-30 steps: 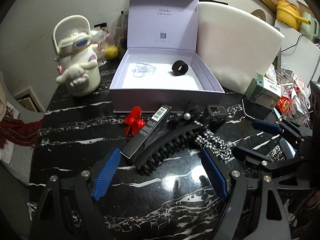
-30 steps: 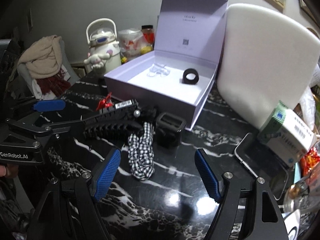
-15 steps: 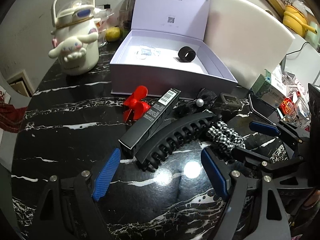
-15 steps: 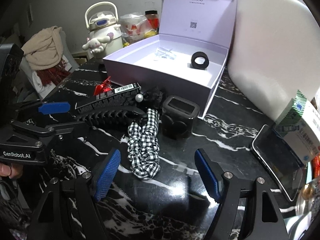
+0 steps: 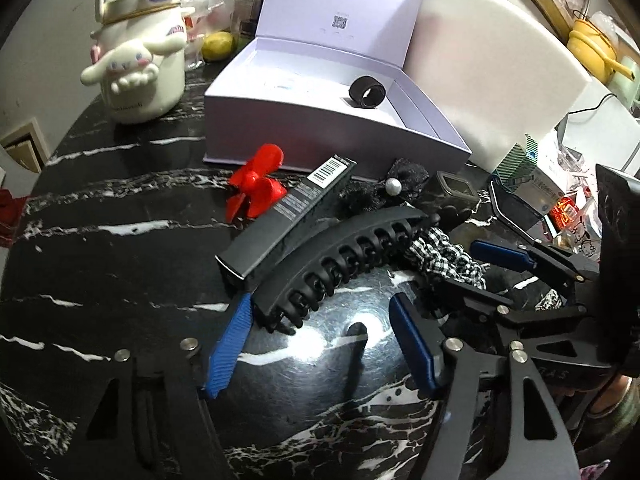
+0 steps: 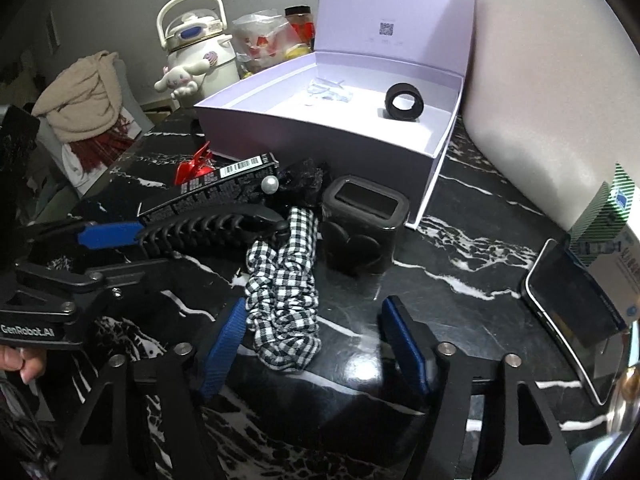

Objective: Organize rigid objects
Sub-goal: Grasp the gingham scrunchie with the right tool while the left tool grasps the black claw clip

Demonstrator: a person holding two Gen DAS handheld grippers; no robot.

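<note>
A black marble table (image 5: 100,264) is seen from both wrist views, with a little pile of stuff laid out in front of an open lilac box (image 5: 304,128). Inside the box a black ring (image 6: 405,102) is stood on edge, and some clear plastic bits (image 6: 328,91) are lying near it.

The left tool (image 5: 320,320) is held low over the near end of a big black hair claw (image 5: 340,256). Its jaws are closing, and the claw's end is caught between the blue pads (image 5: 232,340), but no actual pressing can be made out, so it's counted as not gripping yet. A long black carton with a barcode (image 5: 288,220) is leaned right along the claw, with a red clip (image 5: 258,192) just behind it and a black bow with a pearl (image 5: 384,192) off to the right.

The right tool (image 6: 312,344) is lowered over a black-and-white checked scrunchie (image 6: 286,292). Its jaws are closing too; the scrunchie's near end is sat between the pads, touching the left one or nearly so, can't really be told. A small black square cup (image 6: 362,232) is stood just beside the scrunchie, close to the box's front corner.

A white cartoon-dog jug (image 5: 140,60) is parked at the back left, a white foam board (image 6: 552,100) is propped right of the box, and a phone (image 6: 576,312) is laid at the far right.
</note>
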